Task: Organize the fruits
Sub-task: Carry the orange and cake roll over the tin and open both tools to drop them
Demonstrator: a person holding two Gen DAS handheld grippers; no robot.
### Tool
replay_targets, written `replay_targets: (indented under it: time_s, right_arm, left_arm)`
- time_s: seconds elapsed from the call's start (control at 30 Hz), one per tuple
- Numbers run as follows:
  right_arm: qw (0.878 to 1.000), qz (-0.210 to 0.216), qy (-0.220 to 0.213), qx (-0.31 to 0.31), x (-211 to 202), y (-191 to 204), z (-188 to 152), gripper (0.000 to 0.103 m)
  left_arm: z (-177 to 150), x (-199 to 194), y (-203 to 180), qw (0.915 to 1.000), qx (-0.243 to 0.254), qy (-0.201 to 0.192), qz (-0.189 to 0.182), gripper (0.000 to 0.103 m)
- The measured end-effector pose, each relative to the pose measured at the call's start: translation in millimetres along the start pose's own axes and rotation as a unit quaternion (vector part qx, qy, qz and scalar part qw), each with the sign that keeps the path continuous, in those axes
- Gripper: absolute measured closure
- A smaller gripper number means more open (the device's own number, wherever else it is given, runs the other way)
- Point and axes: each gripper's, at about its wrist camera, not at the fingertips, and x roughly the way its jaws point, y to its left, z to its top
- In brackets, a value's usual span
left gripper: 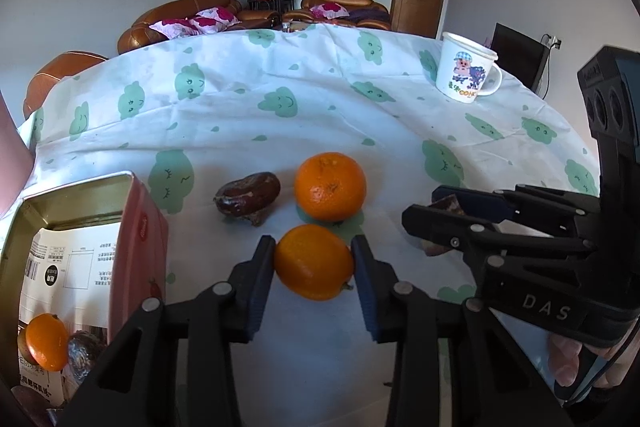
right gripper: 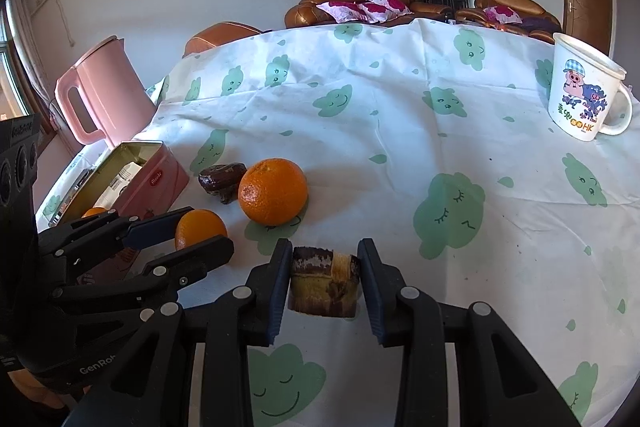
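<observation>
My left gripper point(left gripper: 314, 261) is shut on a small orange point(left gripper: 314, 263) just above the tablecloth; it also shows in the right wrist view point(right gripper: 198, 229). My right gripper point(right gripper: 324, 281) is shut on a brown cut fruit piece point(right gripper: 324, 281), seen from the left wrist view point(left gripper: 448, 205) too. A larger orange point(left gripper: 330, 186) and a dark wrinkled fruit point(left gripper: 248, 198) lie on the cloth beyond the left gripper. A pink tin box point(left gripper: 138, 227) at the left holds an orange point(left gripper: 46, 341) and a dark fruit point(left gripper: 82, 351).
A white cartoon mug point(right gripper: 582, 93) stands at the far right of the table. A pink kettle point(right gripper: 98, 89) stands at the far left behind the tin. The tablecloth point(right gripper: 400, 107) is white with green clouds. Sofas lie beyond the table's far edge.
</observation>
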Motion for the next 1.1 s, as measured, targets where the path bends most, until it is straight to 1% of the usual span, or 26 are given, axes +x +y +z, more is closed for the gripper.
replay_targets:
  time_s: [0.07,0.27,0.33,0.47,0.8,1.1]
  right_arm:
    - [1.000,0.005,-0.005,-0.003,-2.0,1.2,0.0,0.068]
    - [1.000,-0.002,-0.017,-0.020,-5.6,7.8,0.0,0.068]
    - [0.999,0.001,-0.023,-0.024,-8.4,8.9,-0.9,0.068]
    - [0.999,0.002,-0.023,-0.022,-9.0,8.0,-1.1,0.068]
    - [0.996,-0.002,-0.081,-0.049,-30.4,18.1,-4.3,0.068]
    - [0.992,0.005,-0.116,-0.056,-43.0,18.7,-6.5,0.068]
  left_arm:
    - [0.3,-3.3,-0.4,0.9999,0.002,-0.009,0.006,0.063]
    - [-0.2,-13.9,-3.4,0.9991,0.013,-0.038,0.017,0.063]
    - [-0.4,-17.1,-2.6,0.9988,0.012,-0.046,0.011,0.063]
    - [0.4,-19.5,1.2,0.9985,0.001,-0.054,0.010,0.063]
    - [-3.4,-34.3,2.0,0.9954,-0.004,-0.093,0.018,0.063]
    - [-6.3,-46.6,2.5,0.9915,-0.005,-0.127,0.028,0.063]
